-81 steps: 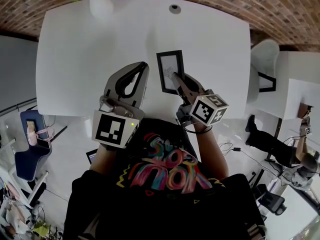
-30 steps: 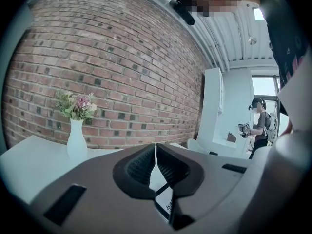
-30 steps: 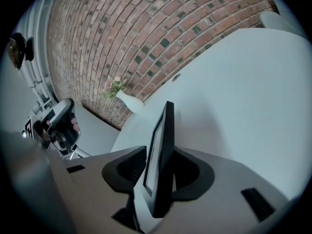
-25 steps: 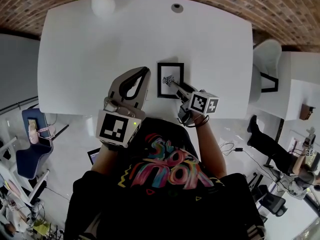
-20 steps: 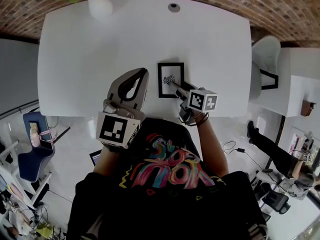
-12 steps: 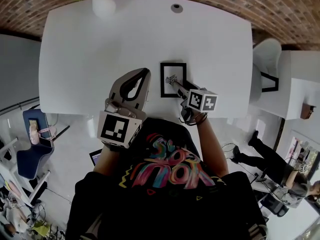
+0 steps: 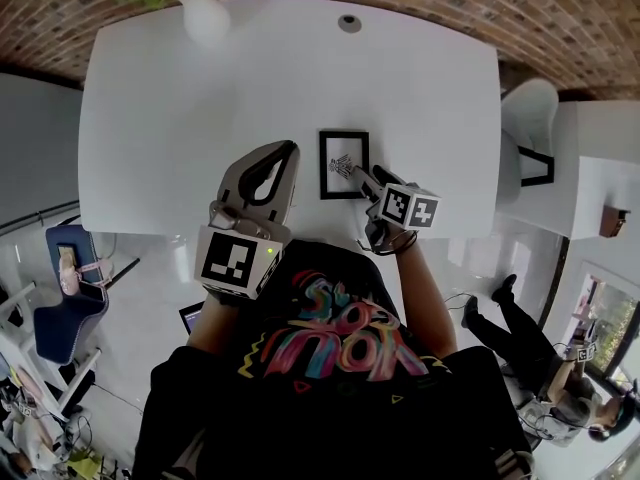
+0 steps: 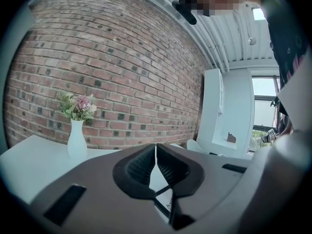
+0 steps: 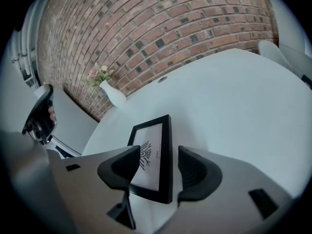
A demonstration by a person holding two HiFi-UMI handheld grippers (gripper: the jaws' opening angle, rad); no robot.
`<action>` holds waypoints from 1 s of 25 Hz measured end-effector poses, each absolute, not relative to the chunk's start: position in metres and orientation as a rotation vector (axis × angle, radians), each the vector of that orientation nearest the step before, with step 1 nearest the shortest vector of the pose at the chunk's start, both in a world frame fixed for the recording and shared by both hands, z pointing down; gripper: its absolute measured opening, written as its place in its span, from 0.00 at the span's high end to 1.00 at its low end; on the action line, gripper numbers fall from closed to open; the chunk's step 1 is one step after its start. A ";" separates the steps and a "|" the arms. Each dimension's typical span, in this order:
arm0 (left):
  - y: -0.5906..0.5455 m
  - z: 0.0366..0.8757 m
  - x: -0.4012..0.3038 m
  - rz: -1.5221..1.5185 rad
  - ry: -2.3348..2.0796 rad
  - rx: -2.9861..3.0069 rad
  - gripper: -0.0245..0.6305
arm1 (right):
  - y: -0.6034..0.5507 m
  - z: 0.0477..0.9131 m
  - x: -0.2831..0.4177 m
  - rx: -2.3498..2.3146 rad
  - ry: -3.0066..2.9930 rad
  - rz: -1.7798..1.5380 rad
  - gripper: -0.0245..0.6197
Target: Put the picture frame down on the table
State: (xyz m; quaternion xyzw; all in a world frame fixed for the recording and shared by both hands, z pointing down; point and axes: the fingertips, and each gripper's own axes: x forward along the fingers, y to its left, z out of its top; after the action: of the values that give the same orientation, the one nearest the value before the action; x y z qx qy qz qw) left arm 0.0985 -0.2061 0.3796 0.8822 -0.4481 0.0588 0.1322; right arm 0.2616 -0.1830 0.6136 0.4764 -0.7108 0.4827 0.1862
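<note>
— Moved since earlier?
— Picture frame [image 7: 343, 165] has come down; lies flat on white table [image 7: 200, 98], near front edge. Right gripper [image 9: 158, 165] jaws apart, straddling frame's right side.
— Left gripper [image 8: 156, 162]?
— Closed, empty, beside frame.

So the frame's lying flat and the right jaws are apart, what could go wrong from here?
1. The right gripper has its open jaws on either side of the picture frame's right bar. Pulling back at a slant could hook the bar and drag or lift the frame.
2. The frame lies near the table's near edge, so a drag toward the person might slide it off.
3. The left gripper, shut and empty, hovers just left of the frame and could nudge it.
</note>
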 end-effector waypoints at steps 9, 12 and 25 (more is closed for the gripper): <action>-0.206 0.368 0.099 0.146 -1.291 2.584 0.92 | -0.197 0.567 0.254 1.374 -2.159 1.239 0.60; -0.207 0.360 0.099 0.124 -1.278 2.599 0.92 | -0.207 0.534 0.245 1.381 -2.253 1.127 0.61; -0.200 0.322 0.109 0.044 -1.241 2.689 0.92 | -0.215 0.357 0.227 1.411 -2.599 0.509 0.72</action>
State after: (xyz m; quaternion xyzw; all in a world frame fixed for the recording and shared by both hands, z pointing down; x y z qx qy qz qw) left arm 0.1093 -0.1997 0.3219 0.9042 -0.4173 0.0147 0.0895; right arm 0.2270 -0.2154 0.3566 0.4690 -0.8640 0.1691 0.0706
